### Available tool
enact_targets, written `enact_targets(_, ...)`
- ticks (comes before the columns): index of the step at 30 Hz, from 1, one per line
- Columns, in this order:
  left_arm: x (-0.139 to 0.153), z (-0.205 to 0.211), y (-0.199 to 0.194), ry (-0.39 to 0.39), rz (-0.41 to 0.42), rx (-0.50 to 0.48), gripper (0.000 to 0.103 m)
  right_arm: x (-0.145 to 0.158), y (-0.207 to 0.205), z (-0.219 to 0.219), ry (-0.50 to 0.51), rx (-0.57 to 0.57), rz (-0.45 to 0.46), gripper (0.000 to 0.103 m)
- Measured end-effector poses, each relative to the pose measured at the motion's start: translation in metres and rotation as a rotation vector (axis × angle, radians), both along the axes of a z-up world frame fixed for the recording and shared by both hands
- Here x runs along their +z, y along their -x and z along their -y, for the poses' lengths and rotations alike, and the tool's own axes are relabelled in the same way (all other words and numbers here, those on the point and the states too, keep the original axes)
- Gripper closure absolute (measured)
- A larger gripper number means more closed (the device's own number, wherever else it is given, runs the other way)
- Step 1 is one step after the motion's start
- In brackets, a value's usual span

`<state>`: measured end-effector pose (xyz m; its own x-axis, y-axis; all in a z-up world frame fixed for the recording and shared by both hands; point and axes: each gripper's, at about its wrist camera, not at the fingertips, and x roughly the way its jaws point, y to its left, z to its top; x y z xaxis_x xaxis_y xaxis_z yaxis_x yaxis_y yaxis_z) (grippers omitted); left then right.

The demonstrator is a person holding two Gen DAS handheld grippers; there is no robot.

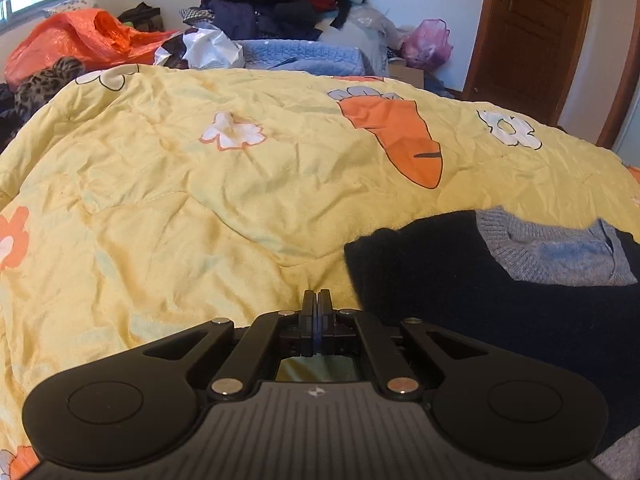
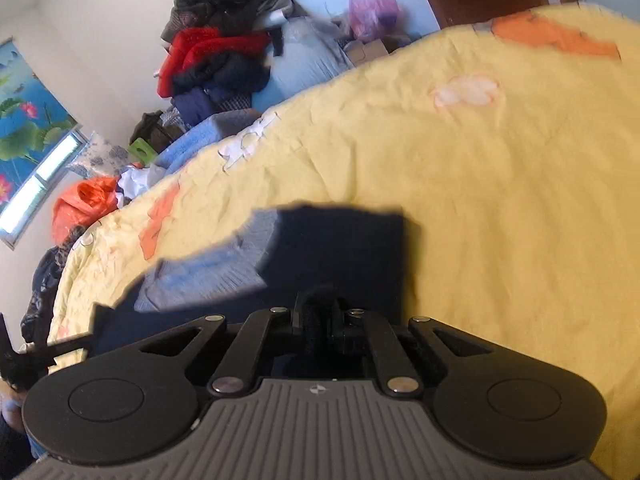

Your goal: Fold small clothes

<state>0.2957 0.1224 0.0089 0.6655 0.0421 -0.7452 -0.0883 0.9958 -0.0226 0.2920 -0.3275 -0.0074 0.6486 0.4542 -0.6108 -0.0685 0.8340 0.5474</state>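
Left wrist view: left gripper (image 1: 317, 300) jaws closed flat, nothing between them, over yellow quilt (image 1: 200, 208), dark sweater (image 1: 460, 300) with grey collar just right of jaws; right wrist view: right gripper (image 2: 318, 312) jaws pinched on sweater (image 2: 344, 248) fabric, garment spread ahead and left.

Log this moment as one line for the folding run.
step: fold sweater | left gripper: shut, empty, over yellow quilt | right gripper: shut on dark sweater | sweater: on quilt, grey collar showing
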Motion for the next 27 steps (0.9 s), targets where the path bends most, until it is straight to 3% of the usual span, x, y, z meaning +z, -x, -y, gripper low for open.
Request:
enact_targets(3,0.003,0.002,0.005,0.008,-0.002,-0.027,0.102,0.003,0.006,0.004,-0.069,-0.022,-0.007,0.073)
enact_targets(4,0.006,0.0,0.009,0.044,0.001,-0.038,0.101,0.005,0.008,0.005,-0.072,-0.02,-0.008,0.054)
enact_targets(5,0.009,-0.002,0.014,0.085,-0.002,-0.055,0.099,0.007,0.011,0.005,-0.074,-0.017,-0.002,0.043)
enact_targets(6,0.012,-0.003,0.019,0.124,-0.008,-0.082,0.098,0.011,0.016,0.008,-0.073,-0.02,0.014,0.04)
enact_targets(8,0.013,-0.001,0.024,0.15,-0.014,-0.118,0.08,0.018,0.026,0.015,-0.051,-0.028,0.047,0.04)
enact_targets(10,0.007,0.006,0.021,0.078,-0.022,-0.101,0.064,0.018,0.028,0.019,-0.001,-0.043,0.04,0.038)
enact_targets(12,0.003,0.011,0.017,0.062,-0.014,-0.09,0.065,0.01,0.022,0.014,0.027,-0.025,0.002,0.039)
enact_targets(13,0.005,0.015,0.015,0.058,-0.011,-0.09,0.073,0.008,0.019,0.008,0.046,-0.009,-0.01,0.044)
enact_targets(14,0.007,0.019,0.014,0.062,-0.014,-0.108,0.089,0.007,0.019,0.0,0.088,0.003,0.006,0.062)
enact_targets(15,0.01,0.023,0.014,0.077,-0.011,-0.134,0.091,0.008,0.018,-0.009,0.139,0.025,0.005,0.069)
enact_targets(18,0.019,0.03,0.016,0.068,0.024,-0.164,0.09,0.016,0.016,-0.019,0.179,0.056,0.02,0.07)
enact_targets(20,0.019,0.026,0.016,0.106,0.017,-0.18,0.086,0.017,0.015,-0.016,0.18,0.053,0.021,0.067)
enact_targets(21,0.017,0.025,0.015,0.127,-0.003,-0.195,0.082,0.016,0.014,-0.012,0.172,0.046,0.014,0.064)
enact_targets(23,0.012,0.021,0.015,0.139,-0.026,-0.175,0.061,0.015,0.015,-0.004,0.158,0.016,0.005,0.046)
enact_targets(24,0.012,0.02,0.017,0.137,-0.013,-0.166,0.054,0.015,0.016,-0.001,0.15,0.002,0.004,0.045)
enact_targets(26,0.013,0.017,0.021,0.146,0.012,-0.177,0.022,0.013,0.018,0.002,0.121,0.011,-0.006,0.045)
enact_targets(27,0.015,0.015,0.022,0.175,0.024,-0.192,0.02,0.012,0.017,0.0,0.127,0.017,-0.014,0.045)
